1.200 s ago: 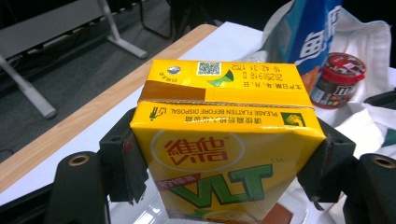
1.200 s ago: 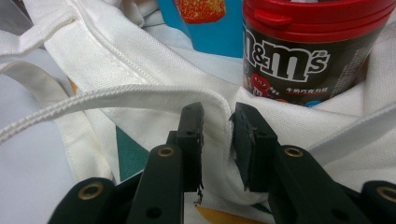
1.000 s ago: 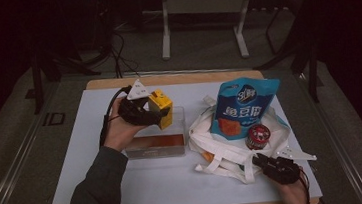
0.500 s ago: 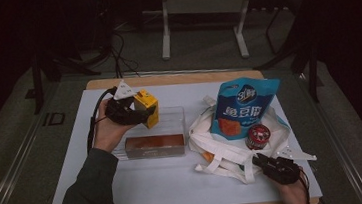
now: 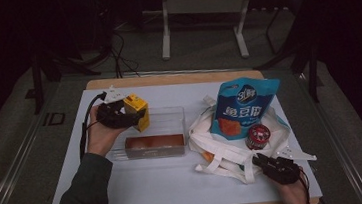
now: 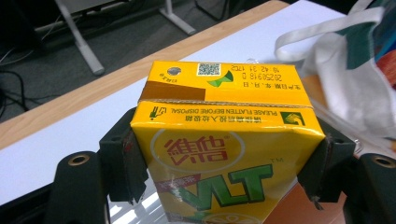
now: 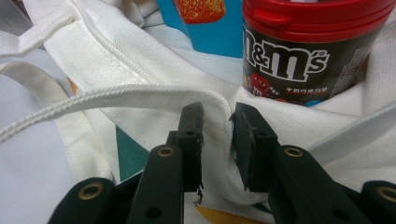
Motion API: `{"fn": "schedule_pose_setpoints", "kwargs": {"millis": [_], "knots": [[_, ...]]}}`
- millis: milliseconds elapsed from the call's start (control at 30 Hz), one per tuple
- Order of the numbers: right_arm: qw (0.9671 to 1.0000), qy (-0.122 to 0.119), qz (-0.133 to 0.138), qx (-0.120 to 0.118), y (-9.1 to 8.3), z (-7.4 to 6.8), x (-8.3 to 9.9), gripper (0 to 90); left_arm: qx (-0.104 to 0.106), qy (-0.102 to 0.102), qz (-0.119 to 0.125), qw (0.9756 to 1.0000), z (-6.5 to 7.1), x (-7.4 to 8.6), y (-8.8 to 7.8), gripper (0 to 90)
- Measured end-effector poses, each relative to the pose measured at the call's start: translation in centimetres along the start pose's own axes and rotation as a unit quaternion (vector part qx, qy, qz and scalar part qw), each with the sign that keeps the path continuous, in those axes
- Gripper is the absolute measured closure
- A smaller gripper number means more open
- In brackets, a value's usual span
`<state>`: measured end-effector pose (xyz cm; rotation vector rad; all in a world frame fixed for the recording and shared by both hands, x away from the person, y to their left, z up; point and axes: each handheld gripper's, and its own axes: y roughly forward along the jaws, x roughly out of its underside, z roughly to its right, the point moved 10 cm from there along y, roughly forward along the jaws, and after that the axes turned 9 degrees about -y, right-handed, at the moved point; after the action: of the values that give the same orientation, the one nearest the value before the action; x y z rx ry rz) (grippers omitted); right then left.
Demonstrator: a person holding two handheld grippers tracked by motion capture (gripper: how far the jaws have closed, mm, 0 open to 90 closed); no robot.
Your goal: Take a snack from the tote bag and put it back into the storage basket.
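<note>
My left claw grips a yellow drink carton by its two side faces, jaws spread wide to take its width, and holds it above the far left corner of a clear plastic tray on the white tabletop. My right claw is pinched narrow on a fold of the white tote bag at the bag's near edge, the cloth bunched between its jaws.

The largest risk lies with the bag: it is soft, and it holds a tall blue snack pouch and a red-lidded candy tub just beyond my right claw. A tug on the fold could, I judge, tip the pouch or roll the tub out towards the right-hand edge of the tabletop, which is near.

Next, the tray: a brown box lies along its near wall, below and to the right of my left claw. Lowered carelessly, the carton could catch the tray's thin rim and slide the tray.

Smallest, the carton: its faces are smooth and my pads hold only its sides, so a loose squeeze might let it slip, a hard one dent it.

Open room lies between tray and bag, and on the bare tabletop beneath my left forearm. The far wooden edge sits close beyond the carton.
</note>
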<state>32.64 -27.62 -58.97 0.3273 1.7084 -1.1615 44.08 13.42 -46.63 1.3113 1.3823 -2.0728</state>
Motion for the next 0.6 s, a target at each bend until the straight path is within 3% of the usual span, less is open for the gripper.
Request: {"fn": "schedule_pose_setpoints", "kwargs": {"millis": [433,600], "knots": [[1.0,0.0,0.0,0.0,0.0,0.0,0.0,72.8,-0.022,-0.011,-0.011,0.9996,-1.8,2.1,0.0,28.9],[1.0,0.001,0.0,0.001,0.0,0.0,0.0,72.8,-0.028,-0.018,-0.006,0.9994,-2.3,2.2,-0.1,28.9]]}}
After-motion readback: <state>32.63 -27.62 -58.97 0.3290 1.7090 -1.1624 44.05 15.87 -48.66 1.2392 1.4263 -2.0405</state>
